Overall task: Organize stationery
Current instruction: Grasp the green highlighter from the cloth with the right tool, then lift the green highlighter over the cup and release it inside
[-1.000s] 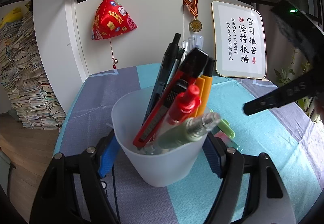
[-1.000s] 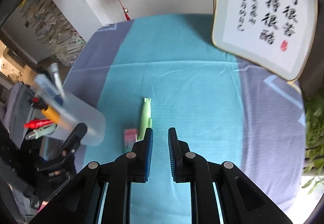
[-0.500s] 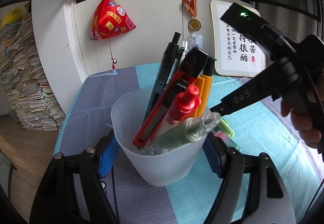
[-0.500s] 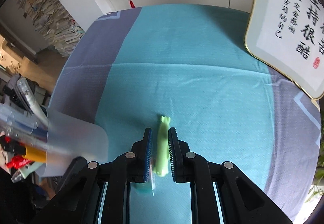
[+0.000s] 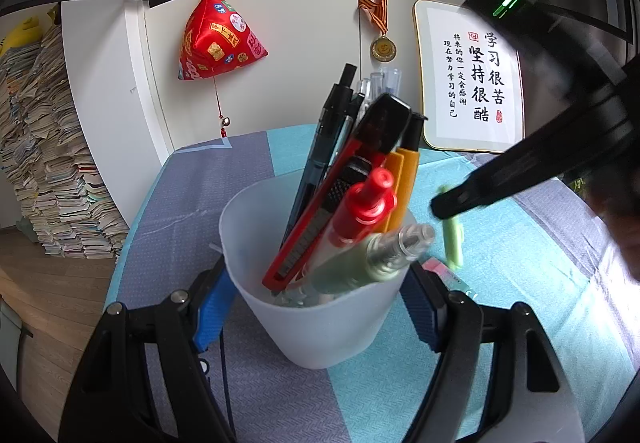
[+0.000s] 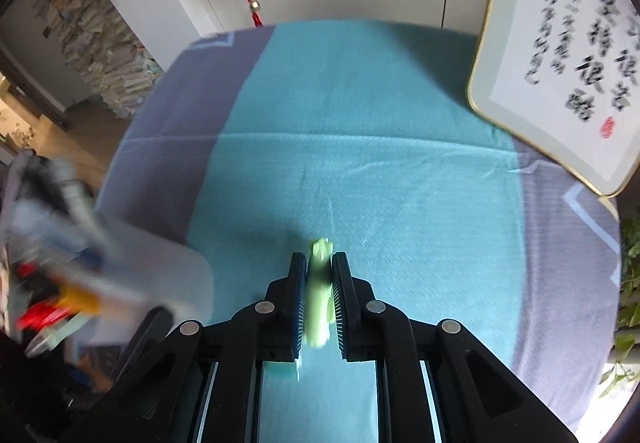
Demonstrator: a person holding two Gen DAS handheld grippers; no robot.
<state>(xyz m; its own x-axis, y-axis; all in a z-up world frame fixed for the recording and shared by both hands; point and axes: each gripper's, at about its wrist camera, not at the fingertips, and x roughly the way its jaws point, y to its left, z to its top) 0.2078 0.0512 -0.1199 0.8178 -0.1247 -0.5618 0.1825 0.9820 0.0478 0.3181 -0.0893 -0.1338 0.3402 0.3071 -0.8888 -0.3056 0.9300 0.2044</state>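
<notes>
Teal-and-grey tablecloth (image 6: 400, 183), framed calligraphy (image 6: 560, 83) upper right. Right gripper (image 6: 318, 275) at lower centre of its view, clamped on a green pen (image 6: 318, 283). Left gripper (image 5: 320, 307) grips the frosted cup (image 5: 320, 315), full of pens, at frame centre.

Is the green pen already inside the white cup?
No, the green pen sits between the right gripper fingers, outside the white cup.
</notes>
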